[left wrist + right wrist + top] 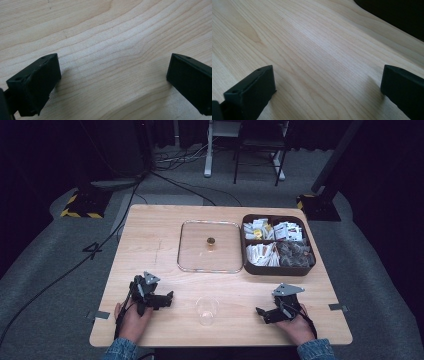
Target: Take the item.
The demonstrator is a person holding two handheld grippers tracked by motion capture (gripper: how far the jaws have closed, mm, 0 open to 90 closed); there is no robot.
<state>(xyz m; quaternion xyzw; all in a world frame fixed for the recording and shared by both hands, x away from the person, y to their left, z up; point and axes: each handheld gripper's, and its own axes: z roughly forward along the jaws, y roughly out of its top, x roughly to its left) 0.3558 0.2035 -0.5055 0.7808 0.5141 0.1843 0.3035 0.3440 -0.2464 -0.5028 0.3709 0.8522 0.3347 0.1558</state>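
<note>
On the near edge: left claw [167, 296] and right claw [260, 312] rest on the wooden surface [150, 235], one at each side, each held by a hand; this reads as a waiting pose.
Left claw: jaws spread wide, nothing between them but bare wood grain.
Right claw: jaws likewise wide and empty.
Clear plastic cup [207, 310]: upright between the two claws, touching neither, placed within reach of both.
Glass lid [210, 247]: flat at mid-surface, knob up, just beside the box, so the box stands uncovered.
Dark divided box [277, 244]: far right, holding packets and sachets.
Hard to make out: packet labels too small to read; cup contents unclear.
Task's thing: none named; the cup seems likeliest.
</note>
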